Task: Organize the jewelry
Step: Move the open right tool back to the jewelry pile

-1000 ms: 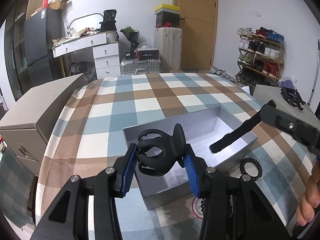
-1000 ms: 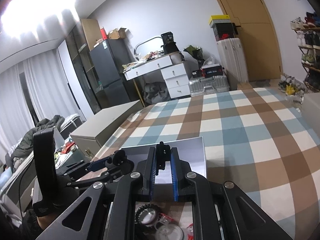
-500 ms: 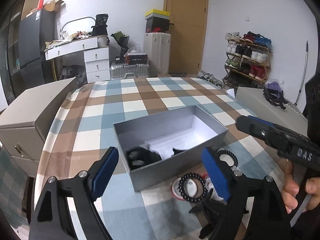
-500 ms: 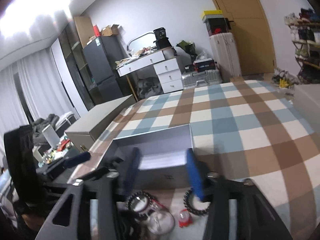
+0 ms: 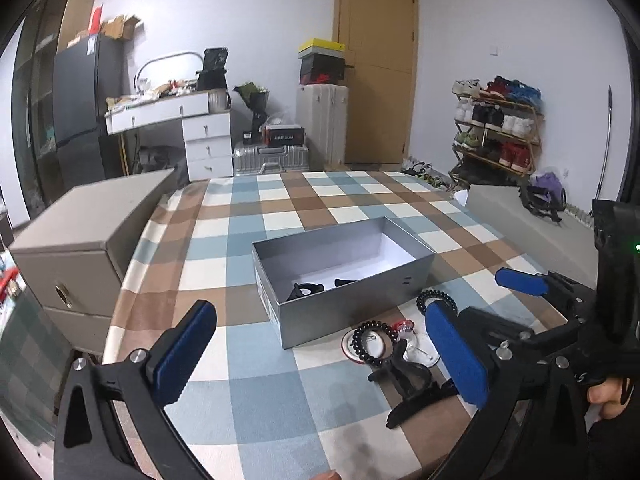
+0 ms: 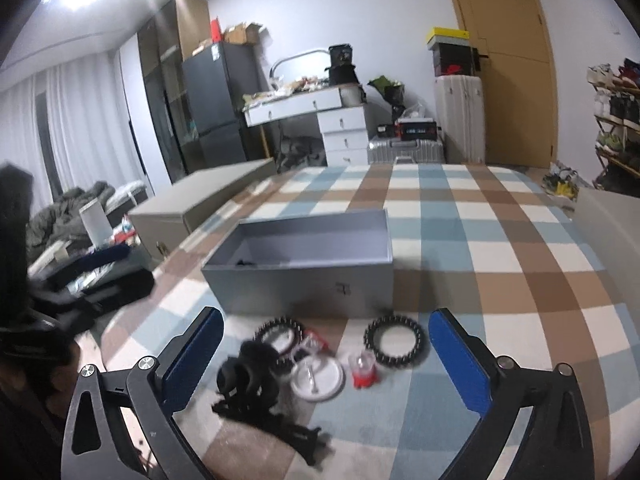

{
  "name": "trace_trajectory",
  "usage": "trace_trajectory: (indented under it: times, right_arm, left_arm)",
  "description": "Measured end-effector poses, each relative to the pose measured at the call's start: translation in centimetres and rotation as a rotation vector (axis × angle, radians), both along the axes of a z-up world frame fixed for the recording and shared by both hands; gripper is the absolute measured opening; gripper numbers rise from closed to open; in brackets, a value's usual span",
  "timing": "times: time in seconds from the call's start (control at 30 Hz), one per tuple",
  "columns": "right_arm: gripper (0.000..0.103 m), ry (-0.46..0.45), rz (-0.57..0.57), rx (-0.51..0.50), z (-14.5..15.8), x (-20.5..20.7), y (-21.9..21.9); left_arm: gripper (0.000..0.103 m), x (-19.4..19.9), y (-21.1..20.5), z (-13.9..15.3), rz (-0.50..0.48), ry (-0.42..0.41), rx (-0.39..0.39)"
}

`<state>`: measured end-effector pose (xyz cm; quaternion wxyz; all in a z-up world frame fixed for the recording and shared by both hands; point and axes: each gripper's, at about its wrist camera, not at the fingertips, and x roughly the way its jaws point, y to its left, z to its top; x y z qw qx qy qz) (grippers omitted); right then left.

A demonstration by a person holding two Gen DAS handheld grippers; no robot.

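Left wrist view: I look down along the left fingers [image 5: 184,356] from low above the checked desk [image 5: 256,400], facing the door [image 5: 376,64], with the grey box [image 5: 344,312] close ahead, seen from its corner. The right gripper [image 5: 480,312] intrudes at my right edge.

Right wrist view: I look from nearer the box [image 6: 304,288], square to its long side, facing the fridge [image 6: 216,104] and white drawers [image 6: 344,136].

Shared: box, bead bracelets [image 5: 372,344] [image 6: 394,342], door [image 6: 508,60], suitcase [image 6: 460,120].

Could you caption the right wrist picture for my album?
Open jaws hover over beaded bracelets and hair clips beside a grey box.
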<state>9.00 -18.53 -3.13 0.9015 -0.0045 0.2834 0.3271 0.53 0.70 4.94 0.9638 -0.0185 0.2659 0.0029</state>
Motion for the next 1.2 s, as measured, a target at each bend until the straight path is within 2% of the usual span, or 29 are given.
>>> trace_trajectory:
  times: [0.13,0.7,1.2]
  right_arm:
    - [0.103,-0.001,-0.007,-0.042,-0.7,-0.4,0.1]
    - [0.103,0.081,-0.010,-0.090,-3.5,-2.2,-0.5]
    - [0.103,0.080,0.105,-0.172,-5.2,-4.8,3.9]
  left_arm:
    - [0.102,0.0,0.0,-0.6,-0.005,0.010,-0.013]
    - [0.102,-0.6,0.3,-2.3,0.005,0.057,-0.029]
    - [0.102,-0.3,0.5,-2.4,0.012,0.069,-0.026]
